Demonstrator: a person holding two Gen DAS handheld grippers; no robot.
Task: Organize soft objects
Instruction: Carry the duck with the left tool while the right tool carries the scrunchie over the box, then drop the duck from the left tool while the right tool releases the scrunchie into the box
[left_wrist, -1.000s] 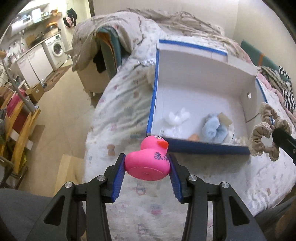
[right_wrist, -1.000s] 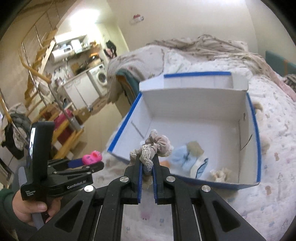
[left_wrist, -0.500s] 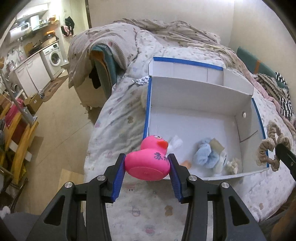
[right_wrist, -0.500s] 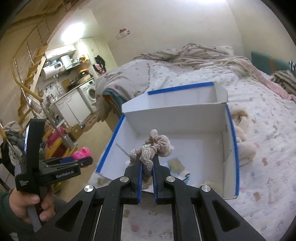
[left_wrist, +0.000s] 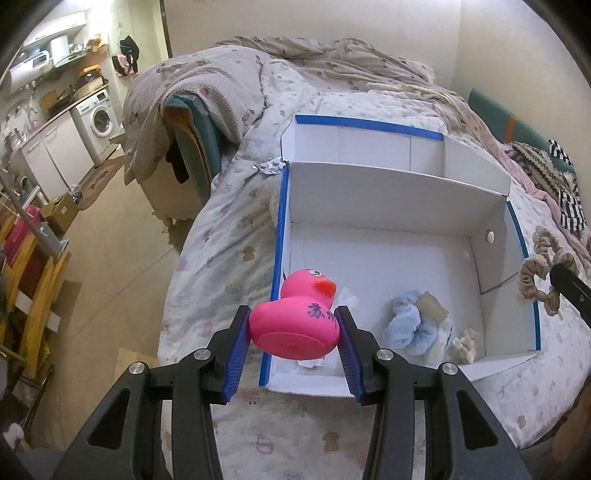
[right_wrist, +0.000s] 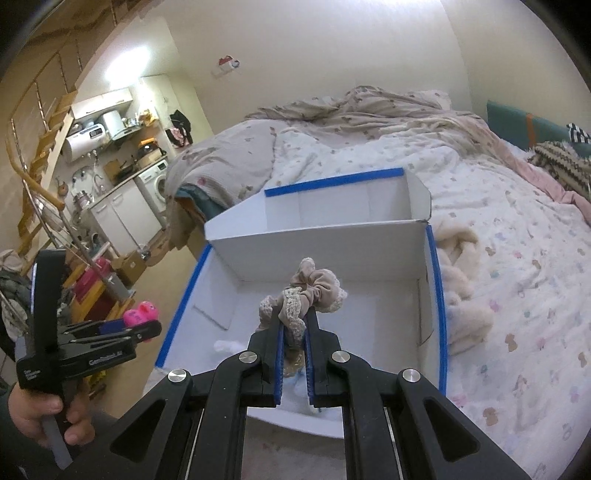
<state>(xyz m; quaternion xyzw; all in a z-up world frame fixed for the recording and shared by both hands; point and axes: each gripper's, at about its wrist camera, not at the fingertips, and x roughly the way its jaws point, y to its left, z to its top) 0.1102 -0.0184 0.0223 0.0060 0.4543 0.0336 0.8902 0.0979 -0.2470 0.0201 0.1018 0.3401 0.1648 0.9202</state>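
Left wrist view: left claw (left_wrist: 293, 334) tilted down, pink duck (left_wrist: 295, 321) clamped.

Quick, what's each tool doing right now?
Left tool: closed on the pink rubber duck.
Right tool: closed on the beige scrunchie.

My left tongs (left_wrist: 294, 334) are black plastic arms with triangular cut-outs, round silver screws at the joints and ribbed blue pads on the inner faces. My right tongs (right_wrist: 295, 332) are built the same: black linkages, silver screw heads, blue-lined fingers (right_wrist: 277, 354). From the right wrist view, the left unit shows a black body with white lettering along its side, a grey handle, and my hand (right_wrist: 35, 415) with a dark sleeve.
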